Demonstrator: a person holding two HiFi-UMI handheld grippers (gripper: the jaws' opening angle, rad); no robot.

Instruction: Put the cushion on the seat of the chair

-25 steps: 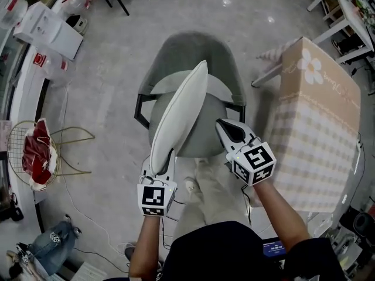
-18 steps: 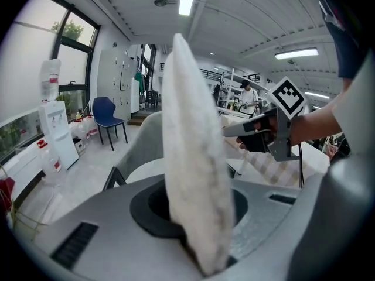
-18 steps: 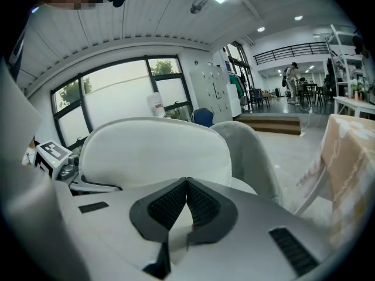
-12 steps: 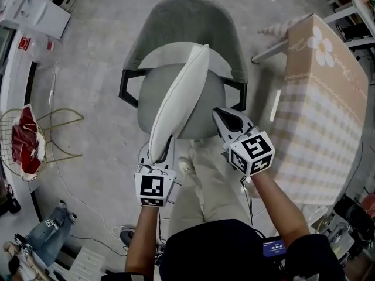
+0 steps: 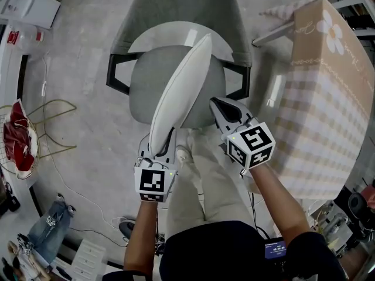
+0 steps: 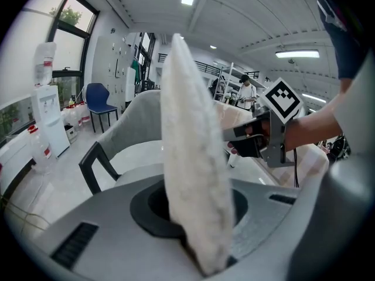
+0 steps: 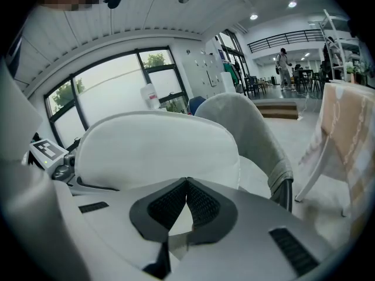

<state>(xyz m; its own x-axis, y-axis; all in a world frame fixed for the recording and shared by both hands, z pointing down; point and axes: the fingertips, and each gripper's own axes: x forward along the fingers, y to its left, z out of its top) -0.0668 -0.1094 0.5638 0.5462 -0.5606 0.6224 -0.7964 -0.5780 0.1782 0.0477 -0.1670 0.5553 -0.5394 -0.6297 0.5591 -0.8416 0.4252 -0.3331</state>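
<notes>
Head view has the cushion (image 5: 183,86) standing on edge above the seat (image 5: 145,89) of the chair (image 5: 181,4). Its near corner is pinched in the jaws of the left gripper (image 5: 159,151) and its far end reaches toward the backrest; from above I cannot tell whether its lower edge touches the seat yet. The left gripper view bears out the hold, with the pads clamped on the narrow bottom edge and the cushion rising straight up between them. The right gripper (image 5: 221,107) hovers just right of the cushion, over the near right rim of the seat, its jaws closed tip to tip on nothing (its own view shows only the cushion's broad face beyond them, untouched). The step in hand looks like laying it down. To do that well, bring the lower edge onto the seat somewhat right of centre, then roll the left wrist so the broad face tips left and covers the bare grey. The closed right jaws can steady or push the face as it falls. Let go only once it lies flat, since a single corner grip may let the soft pad sag or twist, then nudge it square to the backrest.
</notes>
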